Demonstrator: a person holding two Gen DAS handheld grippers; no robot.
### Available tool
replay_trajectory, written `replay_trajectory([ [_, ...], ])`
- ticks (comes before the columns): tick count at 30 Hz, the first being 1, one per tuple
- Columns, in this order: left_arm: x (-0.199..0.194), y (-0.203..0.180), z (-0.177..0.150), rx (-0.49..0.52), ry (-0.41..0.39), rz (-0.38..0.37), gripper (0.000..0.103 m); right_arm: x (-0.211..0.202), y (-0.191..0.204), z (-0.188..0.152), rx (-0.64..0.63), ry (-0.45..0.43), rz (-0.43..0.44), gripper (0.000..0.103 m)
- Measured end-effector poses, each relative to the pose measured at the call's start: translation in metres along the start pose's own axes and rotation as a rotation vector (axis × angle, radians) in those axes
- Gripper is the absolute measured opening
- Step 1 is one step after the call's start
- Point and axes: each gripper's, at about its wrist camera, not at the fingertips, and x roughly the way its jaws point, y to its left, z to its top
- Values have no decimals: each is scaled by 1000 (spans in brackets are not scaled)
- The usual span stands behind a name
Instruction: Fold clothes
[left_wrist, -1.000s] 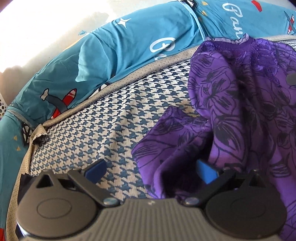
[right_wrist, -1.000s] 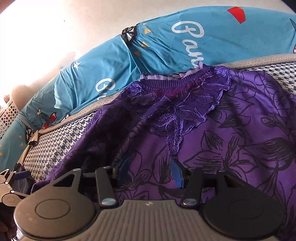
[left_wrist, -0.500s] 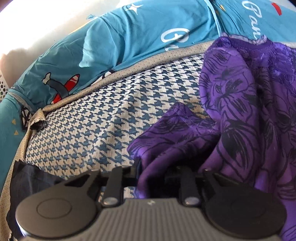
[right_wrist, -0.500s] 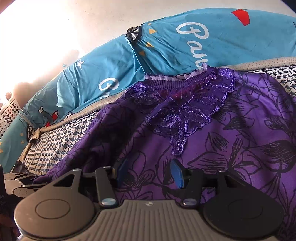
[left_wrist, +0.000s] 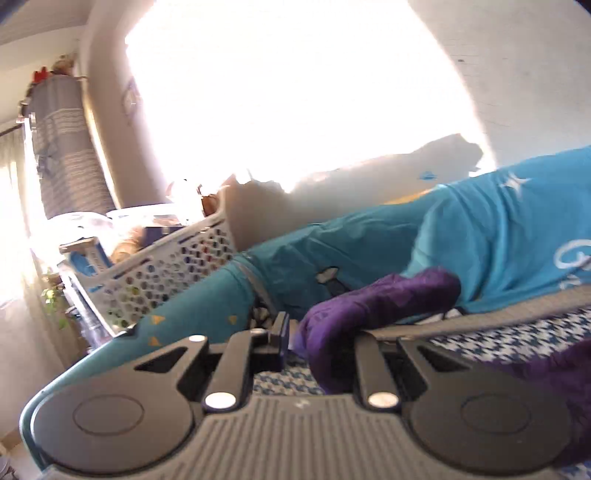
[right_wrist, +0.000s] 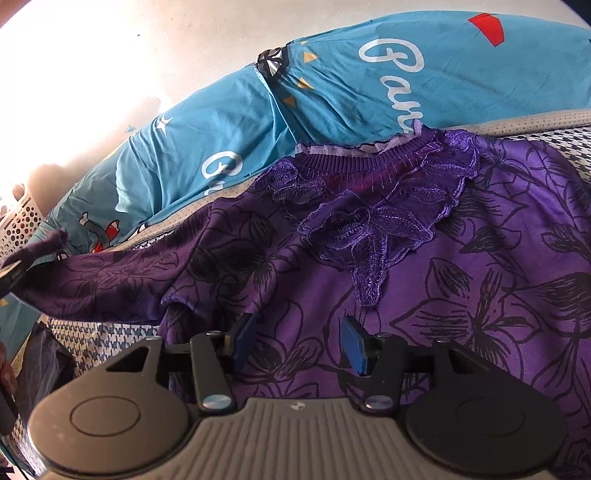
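Purple floral top (right_wrist: 424, 258) lies spread on houndstooth bed cover (left_wrist: 509, 341), neckline toward teal pillows (right_wrist: 369, 92). Left gripper (left_wrist: 317, 343) jaws clamped on top's sleeve (right_wrist: 103, 284), sleeve pulled out sideways, lifted off cover. Right gripper (right_wrist: 299, 345) jaws wide apart, hovering over top's front, holding nothing. White laundry basket (left_wrist: 159, 273) beyond bed edge.

White script "Par" stands on the teal bedding (right_wrist: 461, 77), upper right of the right wrist view. A cut-off "G" shows lower left on it.
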Motion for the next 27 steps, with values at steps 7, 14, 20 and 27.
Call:
replay_trajectory([
  [7, 58, 8, -17, -33, 232, 51, 35, 6, 7, -6, -41, 38, 20, 50],
  [14, 61, 39, -26, -140, 300, 136, 77, 6, 8, -5, -38, 37, 21, 50],
  [20, 69, 69, -36, -286, 408, 110, 91, 5, 6, -3, -33, 36, 19, 50],
  [27, 74, 102, -48, -340, 435, 183, 91, 6, 9, -3, -41, 37, 18, 50],
])
